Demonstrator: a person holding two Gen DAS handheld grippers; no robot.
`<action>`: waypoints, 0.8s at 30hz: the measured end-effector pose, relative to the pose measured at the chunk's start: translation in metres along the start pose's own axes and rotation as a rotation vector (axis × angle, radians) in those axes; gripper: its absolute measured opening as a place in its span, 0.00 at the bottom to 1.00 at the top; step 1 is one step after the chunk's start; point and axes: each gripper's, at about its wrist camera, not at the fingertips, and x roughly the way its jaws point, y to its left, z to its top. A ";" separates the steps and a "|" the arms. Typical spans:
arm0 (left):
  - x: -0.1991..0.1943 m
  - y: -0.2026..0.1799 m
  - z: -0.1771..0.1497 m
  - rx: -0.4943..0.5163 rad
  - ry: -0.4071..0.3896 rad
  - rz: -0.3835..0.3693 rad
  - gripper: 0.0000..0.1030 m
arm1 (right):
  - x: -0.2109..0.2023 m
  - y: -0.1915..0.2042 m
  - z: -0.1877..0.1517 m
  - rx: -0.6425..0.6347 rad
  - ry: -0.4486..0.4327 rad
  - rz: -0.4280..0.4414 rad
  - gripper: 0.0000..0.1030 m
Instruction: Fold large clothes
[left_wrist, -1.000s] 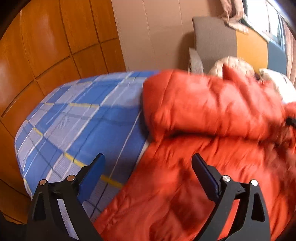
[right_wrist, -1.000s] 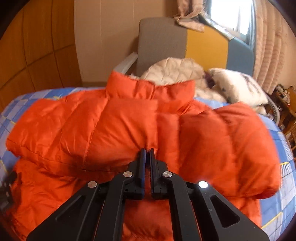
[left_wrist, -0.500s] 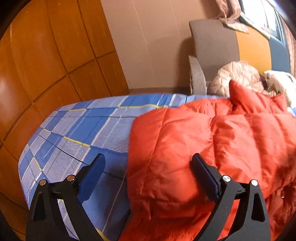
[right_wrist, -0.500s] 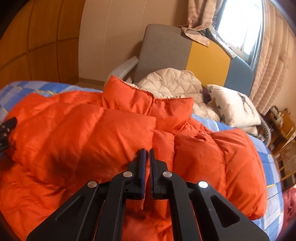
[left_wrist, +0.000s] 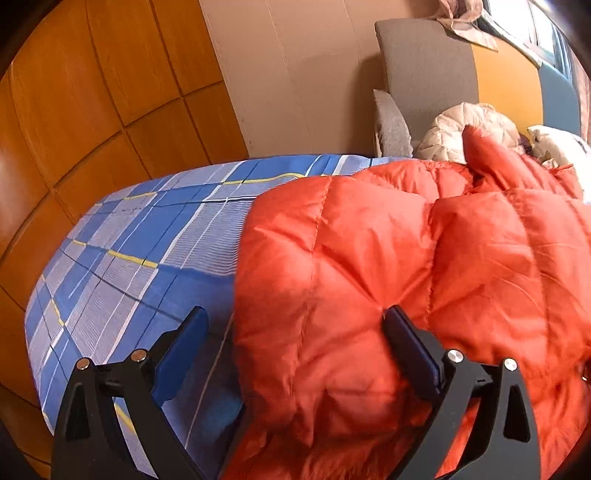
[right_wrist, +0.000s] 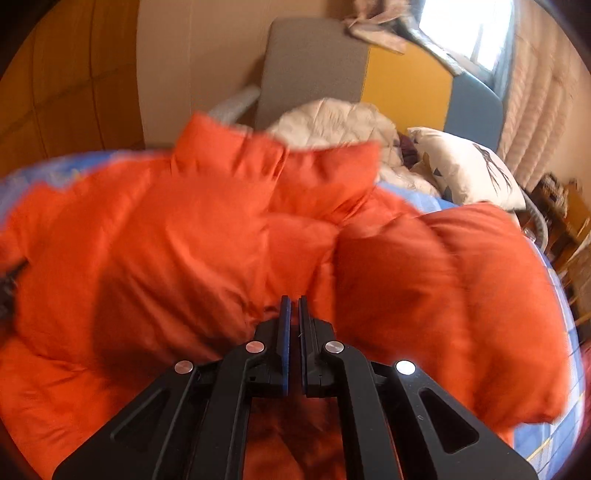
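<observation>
An orange puffer jacket (left_wrist: 388, 240) lies on a bed with a blue checked sheet (left_wrist: 147, 236), both sleeves folded in over its front and the collar at the far end. My left gripper (left_wrist: 295, 314) is open wide at the jacket's left side. The folded sleeve's edge lies between its fingers, and the right finger (left_wrist: 410, 343) rests against the fabric. In the right wrist view the jacket (right_wrist: 166, 240) fills the frame, blurred. My right gripper (right_wrist: 294, 301) is shut, just above the jacket's middle between the two folded sleeves, with nothing seen between its pads.
A wooden panelled wall (left_wrist: 92, 110) runs along the bed's left side. Beyond the bed's far end stand grey, yellow and blue seat backs (right_wrist: 317, 66), with a cream quilted garment (right_wrist: 332, 122) and a patterned pillow (right_wrist: 465, 166). A curtain (right_wrist: 535, 110) hangs at the right.
The left gripper has moved in over the jacket's left folded sleeve, whose edge now sits between its open fingers. The right gripper stays shut; its view has shifted slightly and blurred.
</observation>
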 end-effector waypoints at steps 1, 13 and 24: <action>-0.006 0.004 -0.003 -0.010 -0.007 -0.008 0.93 | -0.012 -0.011 0.001 0.008 -0.035 -0.026 0.02; -0.004 0.005 -0.011 -0.014 0.024 -0.006 0.94 | 0.028 -0.101 -0.023 0.163 0.115 -0.193 0.02; -0.026 0.019 -0.019 0.007 0.022 -0.064 0.96 | 0.011 -0.103 -0.033 0.168 0.115 -0.150 0.21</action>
